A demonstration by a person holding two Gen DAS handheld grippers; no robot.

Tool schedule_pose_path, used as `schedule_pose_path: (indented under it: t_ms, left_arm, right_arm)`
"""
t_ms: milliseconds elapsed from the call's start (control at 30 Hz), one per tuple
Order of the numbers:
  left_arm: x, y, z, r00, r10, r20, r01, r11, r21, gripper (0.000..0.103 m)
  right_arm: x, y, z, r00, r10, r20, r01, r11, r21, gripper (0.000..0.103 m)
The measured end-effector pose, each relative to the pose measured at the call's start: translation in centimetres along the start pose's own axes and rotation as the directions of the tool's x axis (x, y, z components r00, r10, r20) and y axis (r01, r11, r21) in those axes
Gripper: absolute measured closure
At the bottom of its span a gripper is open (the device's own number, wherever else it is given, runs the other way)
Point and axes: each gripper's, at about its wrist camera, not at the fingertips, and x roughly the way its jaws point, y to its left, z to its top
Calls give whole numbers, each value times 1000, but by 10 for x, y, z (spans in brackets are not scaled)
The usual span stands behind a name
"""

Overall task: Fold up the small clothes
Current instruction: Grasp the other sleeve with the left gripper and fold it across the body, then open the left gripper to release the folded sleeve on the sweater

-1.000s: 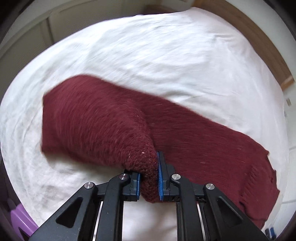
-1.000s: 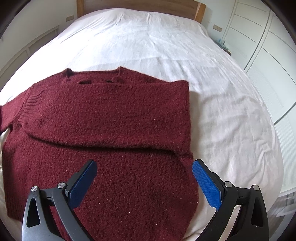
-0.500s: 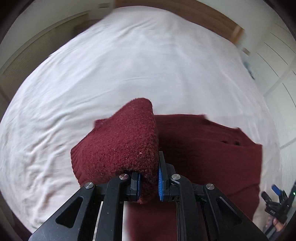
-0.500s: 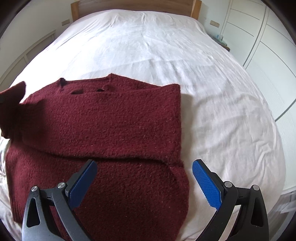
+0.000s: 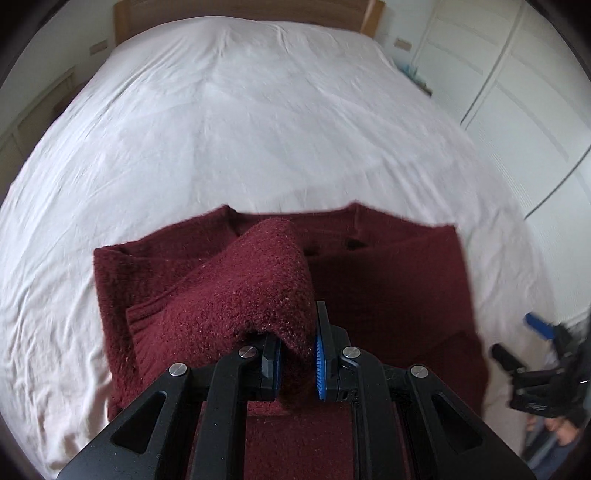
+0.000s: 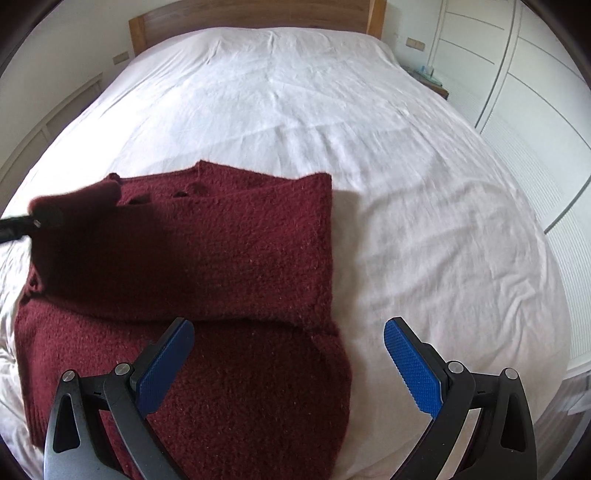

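- On a white-sheeted bed (image 6: 369, 147), a maroon knit sweater (image 6: 229, 266) lies spread near the foot edge, its right side already folded inward.
- Left gripper (image 5: 298, 363) is clamped on the sweater's left sleeve (image 5: 236, 295), lifted above the garment's body.
- Right gripper (image 6: 288, 363) hovers with fingers spread wide over the sweater's lower right edge, holding nothing.
- A wooden headboard (image 6: 255, 14) stands at the far end.

sweater (image 6: 207, 266): 1 | tongs (image 5: 297, 360) (image 6: 288, 363): 2 | bed (image 6: 406, 166): 1
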Motion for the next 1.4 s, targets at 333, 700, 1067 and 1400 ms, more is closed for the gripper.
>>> schedule_pose_path:
  t_ms: [333, 700, 1067, 1400]
  left_arm:
    - [81, -2, -34, 983, 112, -146, -103, 993, 65, 88]
    - [96, -4, -41, 974, 139, -178, -123, 987, 102, 49]
    - [73, 43, -64, 973, 121, -194, -108, 991, 75, 5]
    - [59, 120, -100, 949, 238, -206, -231, 971, 61, 5]
  right_arm:
    - [14, 0, -17, 999, 23, -43, -22, 1000, 13, 1]
    - [15, -3, -21, 999, 25, -47, -24, 1000, 18, 1]
    - [17, -5, -27, 998, 25, -58, -23, 999, 30, 1]
    - [23, 16, -24, 997, 37, -72, -38, 999, -13, 1]
